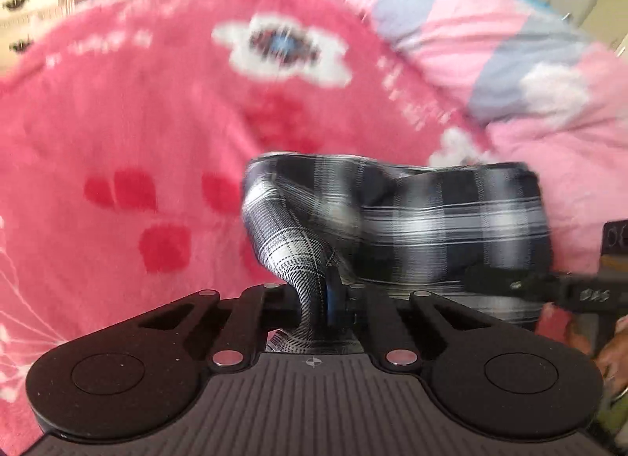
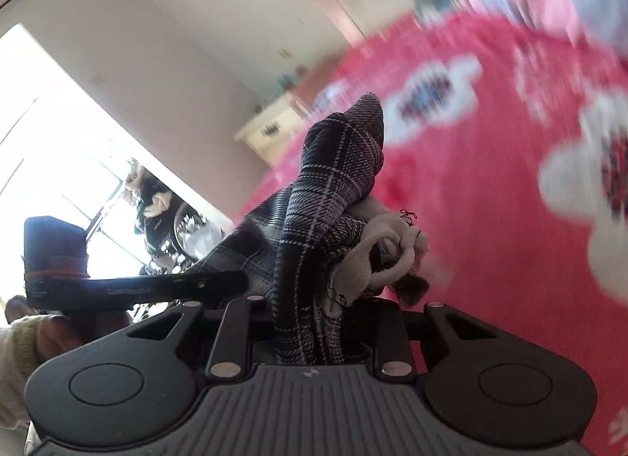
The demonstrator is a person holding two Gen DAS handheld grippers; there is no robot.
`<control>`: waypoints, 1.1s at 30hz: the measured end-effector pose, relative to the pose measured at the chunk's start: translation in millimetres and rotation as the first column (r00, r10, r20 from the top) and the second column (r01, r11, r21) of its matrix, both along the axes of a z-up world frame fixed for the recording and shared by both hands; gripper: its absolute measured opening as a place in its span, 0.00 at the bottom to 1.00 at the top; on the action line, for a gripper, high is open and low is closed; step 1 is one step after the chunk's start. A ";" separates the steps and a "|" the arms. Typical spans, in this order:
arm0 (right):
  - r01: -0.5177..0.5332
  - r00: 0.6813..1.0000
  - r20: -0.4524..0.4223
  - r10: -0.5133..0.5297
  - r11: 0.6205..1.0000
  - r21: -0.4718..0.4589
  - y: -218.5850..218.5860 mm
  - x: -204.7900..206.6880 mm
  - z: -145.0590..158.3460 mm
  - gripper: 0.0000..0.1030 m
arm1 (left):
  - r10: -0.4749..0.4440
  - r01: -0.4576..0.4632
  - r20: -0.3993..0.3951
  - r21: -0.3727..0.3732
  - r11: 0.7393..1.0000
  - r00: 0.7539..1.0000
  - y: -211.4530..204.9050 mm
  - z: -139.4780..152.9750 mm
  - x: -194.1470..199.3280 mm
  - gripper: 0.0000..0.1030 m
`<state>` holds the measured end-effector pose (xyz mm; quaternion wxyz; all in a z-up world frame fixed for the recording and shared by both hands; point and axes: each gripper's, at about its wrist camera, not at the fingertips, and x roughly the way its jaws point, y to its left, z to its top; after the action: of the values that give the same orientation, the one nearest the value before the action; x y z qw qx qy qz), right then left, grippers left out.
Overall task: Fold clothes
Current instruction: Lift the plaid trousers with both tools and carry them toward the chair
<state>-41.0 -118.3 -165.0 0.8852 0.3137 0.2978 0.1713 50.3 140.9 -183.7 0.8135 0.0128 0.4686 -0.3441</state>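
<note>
A black-and-white plaid garment [image 1: 412,216] hangs bunched above the pink blanket [image 1: 137,122]. My left gripper [image 1: 322,295] is shut on a twisted fold of it, which runs down between the jaws. One finger of the right gripper [image 1: 510,283] reaches into the cloth from the right. In the right wrist view the plaid garment [image 2: 333,189] rises in a peak, with a pale fleecy lining [image 2: 376,259] spilling out. My right gripper [image 2: 314,306] is shut on this thick bunch. The left gripper's finger [image 2: 157,289] enters from the left. Both views are blurred.
The pink flowered blanket [image 2: 510,181] covers the bed. A pink, blue and grey quilt [image 1: 510,63] lies heaped at the back right. A cream dresser [image 2: 271,130] stands by the wall, next to a bright window [image 2: 47,141]. A person's sleeve [image 2: 19,346] is at the lower left.
</note>
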 end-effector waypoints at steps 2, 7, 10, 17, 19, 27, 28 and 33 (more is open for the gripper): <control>-0.008 0.997 0.081 0.010 1.000 -0.024 3.8 -4.0 35.0 0.27 | -0.004 0.006 0.063 -0.030 1.000 0.998 2.9 31.2 -13.4 0.08; -0.058 0.958 0.276 0.074 0.996 -0.067 23.9 -12.1 127.6 0.27 | 0.072 -0.040 0.217 -0.149 0.988 0.974 22.6 107.4 -43.0 0.07; -0.121 0.914 0.377 0.152 0.987 -0.104 48.5 -21.1 180.8 0.27 | 0.162 -0.094 0.291 -0.233 0.968 0.943 48.0 151.8 -61.4 0.07; -0.342 0.740 0.549 0.389 0.920 -0.192 141.2 -40.7 289.4 0.27 | 0.392 -0.229 0.467 -0.368 0.901 0.792 124.5 251.4 -139.3 0.07; -0.422 0.680 0.574 0.457 0.884 -0.203 174.8 -49.5 310.8 0.27 | 0.471 -0.284 0.501 -0.406 0.869 0.726 155.3 274.3 -168.9 0.07; -0.750 0.423 0.575 0.700 0.627 -0.211 333.6 -93.4 359.1 0.26 | 0.680 -0.521 0.593 -0.452 0.724 0.431 254.6 321.9 -304.8 0.07; -0.781 0.393 0.560 0.729 0.586 -0.216 353.6 -100.9 362.4 0.26 | 0.699 -0.550 0.597 -0.456 0.700 0.394 264.9 322.9 -322.1 0.07; -0.891 0.258 0.468 0.845 0.395 -0.223 442.7 -130.5 352.4 0.26 | 0.795 -0.674 0.551 -0.489 0.554 0.254 305.7 313.4 -386.2 0.07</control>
<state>-171.5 324.5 187.4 0.6727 0.0775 0.1653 0.7170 -335.9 446.6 129.7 0.9875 -0.1349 0.0276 0.0772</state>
